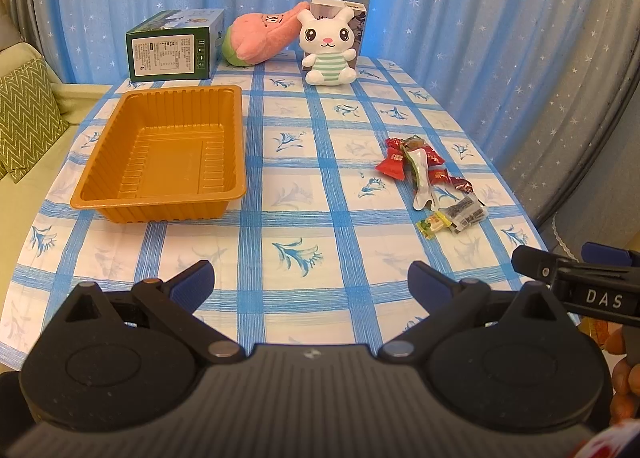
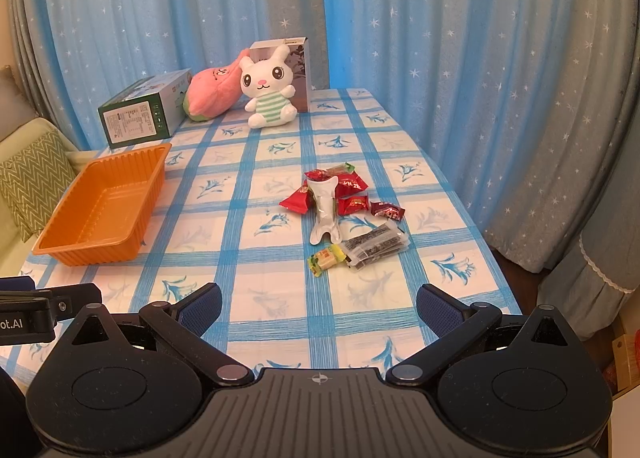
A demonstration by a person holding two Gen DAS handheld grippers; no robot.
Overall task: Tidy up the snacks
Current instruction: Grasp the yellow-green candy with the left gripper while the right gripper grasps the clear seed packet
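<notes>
Nothing sorted yet: the ribbed orange plastic tray [image 1: 160, 161] by the worktop's left edge sits empty, the pile of wrapped snacks [image 2: 348, 213] lies untouched near the right edge, and the fingers of both the left gripper [image 1: 310, 282] and the right gripper [image 2: 320, 306] are spread wide, holding nothing.

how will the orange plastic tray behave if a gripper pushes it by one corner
The orange tray looks thin-walled and holds nothing, so it is probably light and may slide or spin on the tablecloth. Its ribbed walls likely add stiffness, though the rim might flex.

Warm, fairly bright indoor light, blue curtains [image 1: 460, 17] glowing as if backlit, soft shadow beside the orange tray [image 2: 100, 209], strong fisheye bending at the tablecloth [image 1: 280, 185] edges, dark vignetted corners, near gripper bodies slightly soft, mild orange colour cast
</notes>
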